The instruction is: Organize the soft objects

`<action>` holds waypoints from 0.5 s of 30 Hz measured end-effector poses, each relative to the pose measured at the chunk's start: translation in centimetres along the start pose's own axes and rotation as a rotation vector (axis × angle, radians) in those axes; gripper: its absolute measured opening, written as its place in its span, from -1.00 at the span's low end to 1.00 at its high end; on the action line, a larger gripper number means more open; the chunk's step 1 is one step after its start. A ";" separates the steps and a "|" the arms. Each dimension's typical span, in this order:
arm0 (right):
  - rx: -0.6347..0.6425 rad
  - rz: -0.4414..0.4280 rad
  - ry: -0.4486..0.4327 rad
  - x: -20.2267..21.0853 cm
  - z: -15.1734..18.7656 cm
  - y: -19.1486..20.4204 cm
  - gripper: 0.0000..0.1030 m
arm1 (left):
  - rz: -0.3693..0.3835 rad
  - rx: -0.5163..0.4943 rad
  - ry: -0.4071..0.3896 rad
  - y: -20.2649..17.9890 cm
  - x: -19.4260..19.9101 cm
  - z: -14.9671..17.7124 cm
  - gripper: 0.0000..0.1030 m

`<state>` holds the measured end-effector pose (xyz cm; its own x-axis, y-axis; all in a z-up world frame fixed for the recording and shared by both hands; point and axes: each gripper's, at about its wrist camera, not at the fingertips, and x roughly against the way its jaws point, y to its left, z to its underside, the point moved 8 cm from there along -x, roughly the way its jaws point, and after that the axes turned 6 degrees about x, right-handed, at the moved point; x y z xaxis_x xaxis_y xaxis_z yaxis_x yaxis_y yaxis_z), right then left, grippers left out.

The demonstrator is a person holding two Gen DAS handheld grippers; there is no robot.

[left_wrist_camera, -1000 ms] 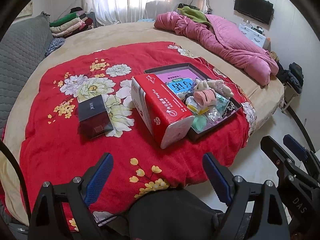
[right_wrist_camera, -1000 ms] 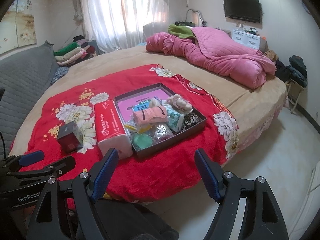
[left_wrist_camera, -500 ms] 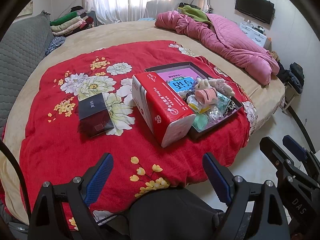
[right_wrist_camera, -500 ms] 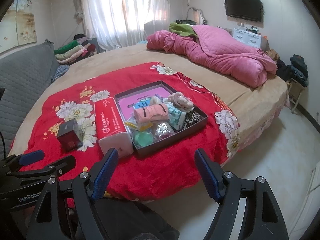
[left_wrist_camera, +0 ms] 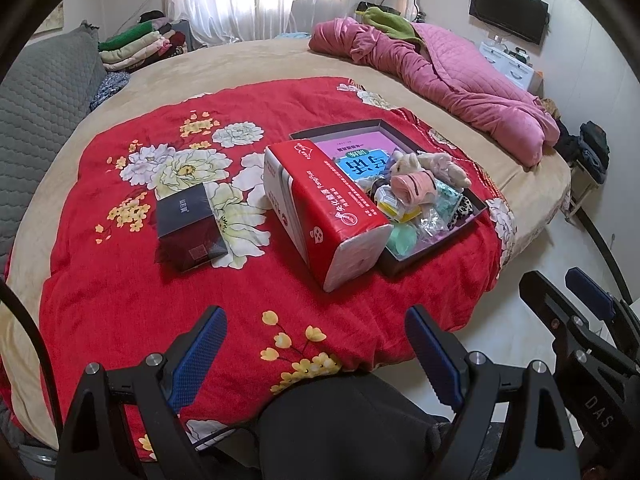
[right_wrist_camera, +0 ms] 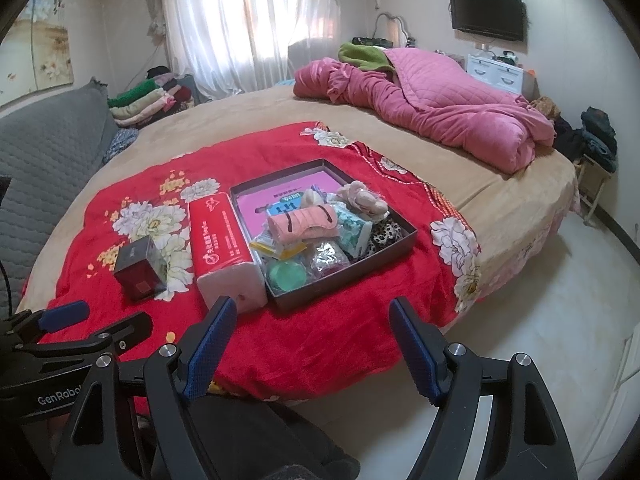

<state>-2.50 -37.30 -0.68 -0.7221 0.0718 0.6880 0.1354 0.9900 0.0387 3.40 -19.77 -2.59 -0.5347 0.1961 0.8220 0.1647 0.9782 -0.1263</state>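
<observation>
Daylight comes through white curtains (right_wrist_camera: 248, 20) behind a large round bed (right_wrist_camera: 256, 120) with a beige cover. I hold both claws low at the near edge of the bed, tilted down toward it. My left claw (left_wrist_camera: 316, 356) stands wide, with nothing between its blue ribbed pads, and my right claw (right_wrist_camera: 312, 344) is wide and empty too. In the right view I see the left claw at the lower left corner, beside mine.

On the bed lies a red blanket (left_wrist_camera: 100, 280) with white and yellow flowers, soft and a little fuzzy. On it rests a shallow dark tray (right_wrist_camera: 400, 240), rectangular, full of soft things: a pink rolled cloth (right_wrist_camera: 304, 220), a pale plush toy (right_wrist_camera: 360, 198), a leopard print piece (right_wrist_camera: 384, 230) and small crinkly packets (right_wrist_camera: 328, 256). Touching the tray's left side lies a long red pack of tissues (right_wrist_camera: 218, 232), its white end toward me. A small dark box (left_wrist_camera: 188, 224) with a glossy surface sits apart, further left.

At the far side lies a crumpled pink quilt (right_wrist_camera: 440, 108). Folded blankets (right_wrist_camera: 144, 104) are stacked by a grey quilted headboard (right_wrist_camera: 44, 152), and a black television (right_wrist_camera: 486, 14) hangs on the wall.
</observation>
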 end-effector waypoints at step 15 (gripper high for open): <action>0.030 -0.014 0.019 -1.3 0.3 1.5 0.54 | 0.022 0.004 0.027 1.1 -1.1 0.3 0.75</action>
